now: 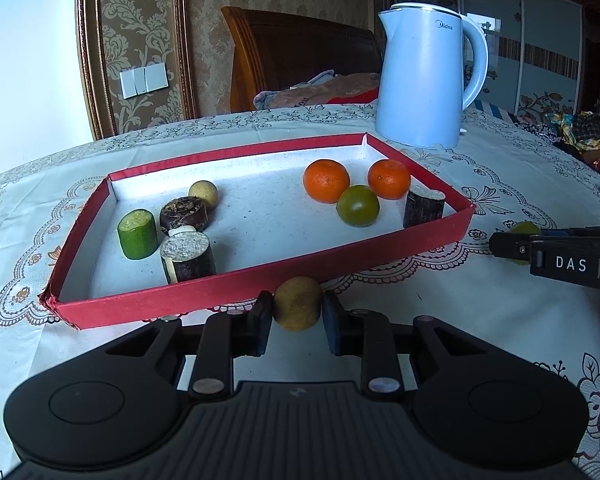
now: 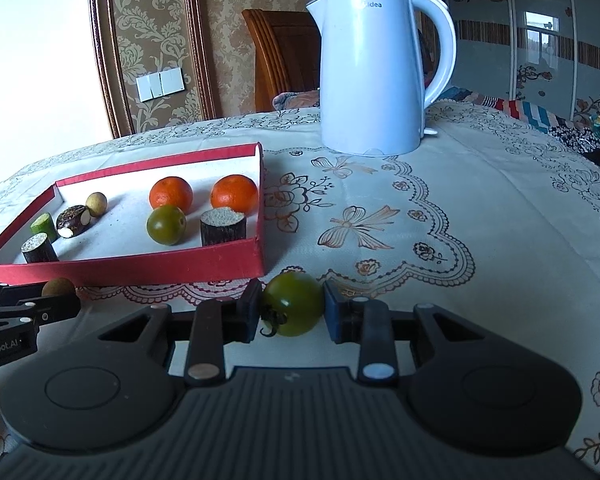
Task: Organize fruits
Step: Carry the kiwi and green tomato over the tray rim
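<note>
The red tray [image 1: 260, 280] sits on the patterned tablecloth [image 2: 480, 240], and both grippers hover just in front of its near wall. The left gripper [image 1: 297, 314] has its jaws closed on a tan longan [image 1: 298, 303]. The right gripper [image 2: 292, 310], nearer the tray's right corner, clamps a green tomato [image 2: 294, 304] with its stem showing. Inside the tray lie 2 oranges [image 1: 326, 181], another green tomato [image 1: 358, 205], a second longan [image 1: 203, 193], a green cylinder piece [image 1: 137, 234] and 2 dark sugarcane pieces [image 1: 188, 256]. A pale blue kettle [image 2: 372, 72] stands behind the tray's far right corner.
</note>
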